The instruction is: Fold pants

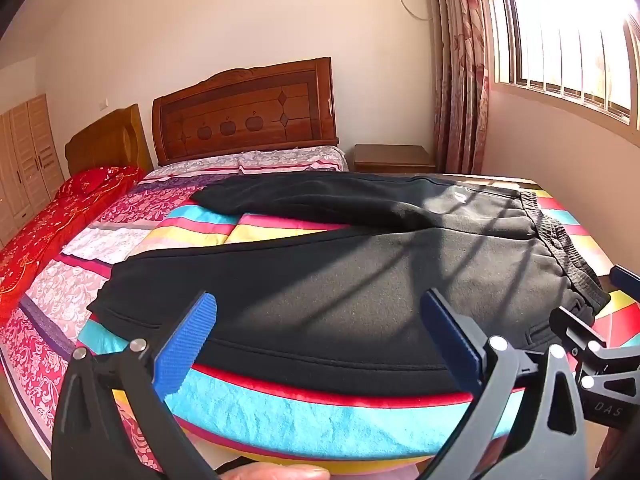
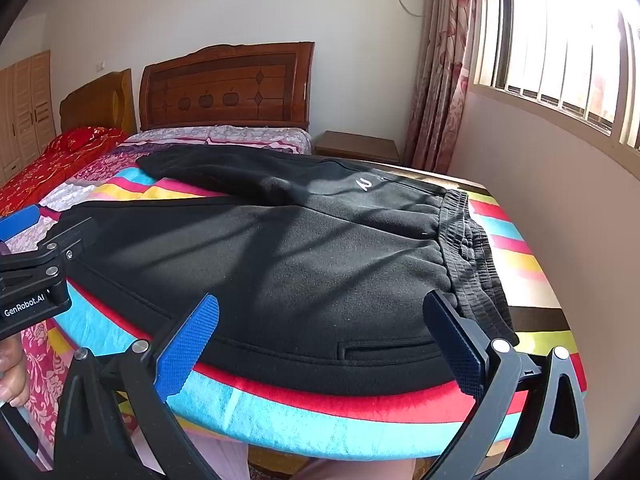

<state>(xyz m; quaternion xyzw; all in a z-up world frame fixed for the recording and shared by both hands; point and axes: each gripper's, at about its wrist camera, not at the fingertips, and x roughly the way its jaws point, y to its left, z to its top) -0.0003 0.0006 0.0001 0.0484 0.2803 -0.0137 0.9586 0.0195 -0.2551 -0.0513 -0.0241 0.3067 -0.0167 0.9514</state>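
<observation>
Left claw (image 1: 318, 336): blue-padded fingers (image 1: 186, 344) spread wide, holding nothing, poised over the near edge of the black sweatpants (image 1: 340, 280), at the near leg's outer seam. Part of a finger of the holding hand (image 1: 276, 472) shows at the bottom rim, too blurred to say more.

Right claw (image 2: 320, 338): jaws equally wide, empty, over the same near edge of the sweatpants but closer to the waistband (image 2: 470, 252); its right finger appears to sit at the waistband corner, contact uncertain.

Black sweatpants: laid flat on the bed (image 1: 320, 412), unfolded, legs apart in a V, waistband toward the window (image 1: 568, 24) side, cuffs toward the side away from it. Small white logo (image 2: 365, 185) on the far leg near the waistband. Window-bar shadows cross the fabric.

Striped blanket (image 2: 320, 424): beneath the sweatpants, in bands of cyan, red, yellow and pink.

Carved wooden headboard (image 1: 244, 108): beyond the sweatpants. Red embroidered quilt (image 1: 52, 224): on the adjoining bed, past the cuffs. Nightstand (image 1: 394, 158) and floral curtain (image 1: 460, 80): beyond the waistband end.
</observation>
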